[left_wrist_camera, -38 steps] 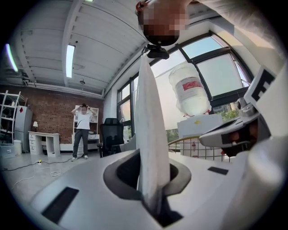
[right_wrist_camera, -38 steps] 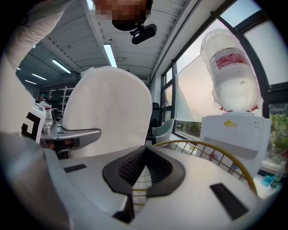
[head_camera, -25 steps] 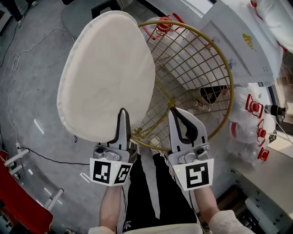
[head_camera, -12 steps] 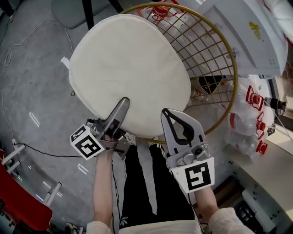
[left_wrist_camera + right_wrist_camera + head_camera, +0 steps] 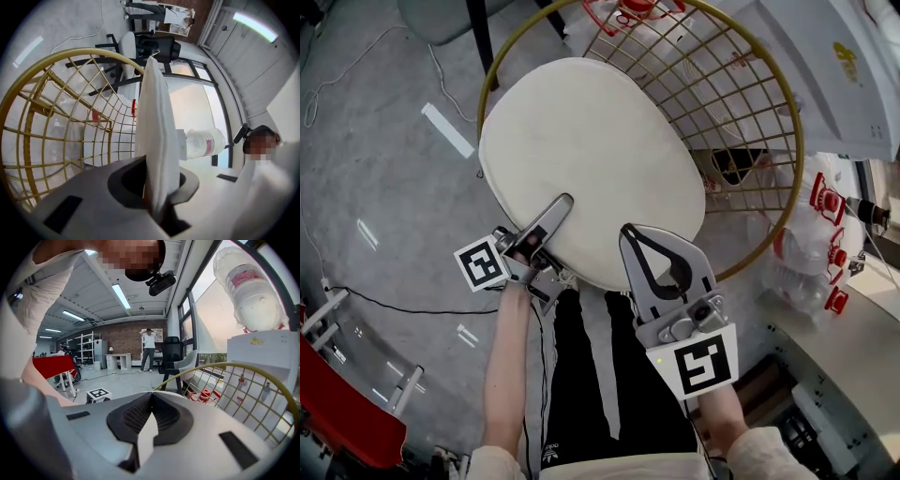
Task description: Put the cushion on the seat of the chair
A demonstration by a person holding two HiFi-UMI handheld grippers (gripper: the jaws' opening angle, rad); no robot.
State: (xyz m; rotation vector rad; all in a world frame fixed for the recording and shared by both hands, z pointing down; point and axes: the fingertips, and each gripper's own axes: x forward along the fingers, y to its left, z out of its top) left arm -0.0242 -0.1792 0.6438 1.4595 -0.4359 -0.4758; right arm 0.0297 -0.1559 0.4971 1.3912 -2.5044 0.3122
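Cushion lies roughly flat over the seat of the gold wire chair. The left hand-held gripper pinches its near rim (evidently to steer it down level). The right hand-held gripper, pressed together, sits at that same edge; no hold is confirmable.
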